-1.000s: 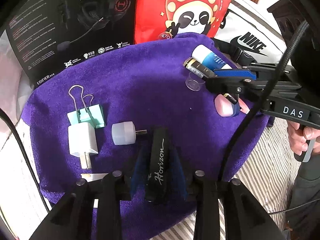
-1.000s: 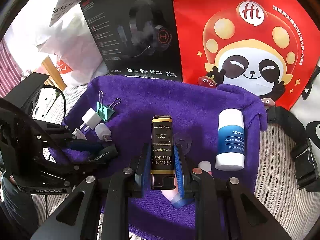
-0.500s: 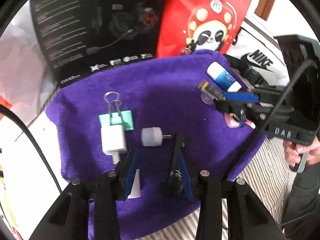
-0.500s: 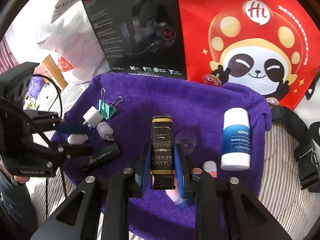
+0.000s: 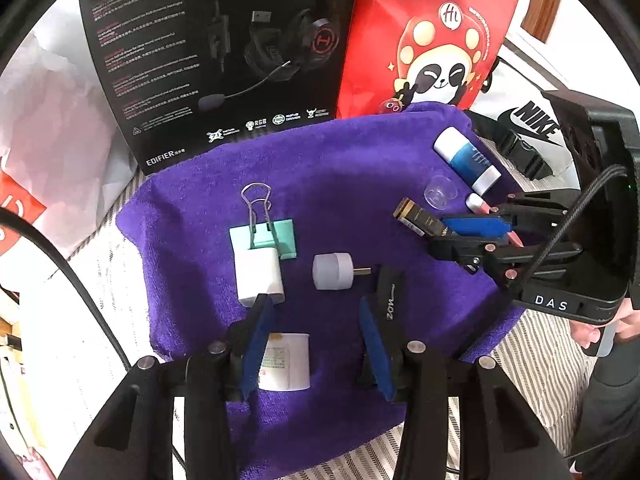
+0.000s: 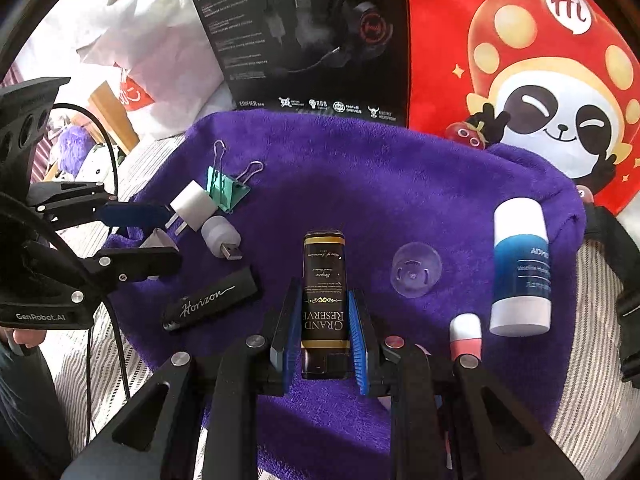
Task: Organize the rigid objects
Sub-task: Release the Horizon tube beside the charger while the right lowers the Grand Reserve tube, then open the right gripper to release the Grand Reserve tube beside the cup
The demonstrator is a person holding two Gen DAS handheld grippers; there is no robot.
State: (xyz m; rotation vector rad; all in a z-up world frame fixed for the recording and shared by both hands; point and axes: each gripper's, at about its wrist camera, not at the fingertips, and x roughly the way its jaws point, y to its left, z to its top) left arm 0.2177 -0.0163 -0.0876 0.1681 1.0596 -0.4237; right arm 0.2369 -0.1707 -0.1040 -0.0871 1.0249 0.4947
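On the purple towel [image 5: 340,168] my left gripper [image 5: 316,308] has its jaws opening, with no pad pressing on anything. The black Horizon stick [image 5: 390,300] lies loose beside its right finger. A small white labelled box [image 5: 286,362] lies between the fingers. My right gripper [image 6: 324,290] is shut on the black-and-gold Grand Reserve box [image 6: 323,264], low over the towel [image 6: 360,168]. A teal binder clip [image 5: 276,236], a white plug [image 5: 260,274] and a white USB light [image 5: 332,276] sit just ahead of the left gripper.
A clear suction cup [image 6: 416,270], a blue-and-white Vaseline stick [image 6: 520,272] and a pink lip balm [image 6: 466,336] lie right of the held box. A black headset box [image 5: 224,52] and a red panda bag [image 5: 432,40] stand behind the towel. Striped bedding [image 5: 532,360] surrounds it.
My left gripper let go of the Horizon stick, opened and drew back upward; the stick now lies on the towel. My right gripper sank slightly with the black-and-gold box still in it.
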